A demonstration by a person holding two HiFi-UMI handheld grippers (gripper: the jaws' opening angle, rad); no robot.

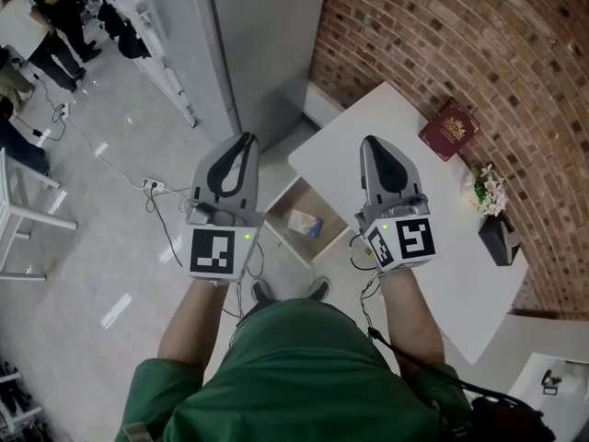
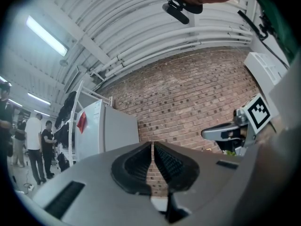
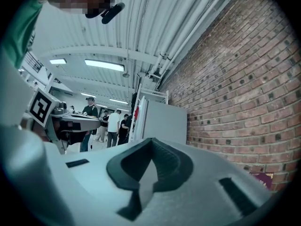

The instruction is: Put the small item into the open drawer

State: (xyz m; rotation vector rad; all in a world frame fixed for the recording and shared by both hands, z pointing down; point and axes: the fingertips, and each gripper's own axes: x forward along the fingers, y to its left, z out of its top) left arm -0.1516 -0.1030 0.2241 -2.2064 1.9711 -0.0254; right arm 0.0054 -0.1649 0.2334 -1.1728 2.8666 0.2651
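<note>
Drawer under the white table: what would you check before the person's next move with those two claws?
1. The drawer is open: ok.
2. The small item lies inside it: ok.
3. The left gripper is shut and empty: ok.
4. The right gripper is shut and empty: ok.
5. The drawer will slide shut freely: cannot tell.

**Brick-walled workshop under strip lights**

A red brick wall (image 1: 460, 53) runs along the right, with a white bench (image 1: 386, 127) set against it. A tall grey cabinet (image 1: 262, 53) stands near the wall's end. Cables (image 1: 120, 168) trail across the pale, glossy floor (image 1: 101, 256). Strip lights (image 2: 47, 36) hang from a white ribbed ceiling (image 2: 141, 13).
</note>
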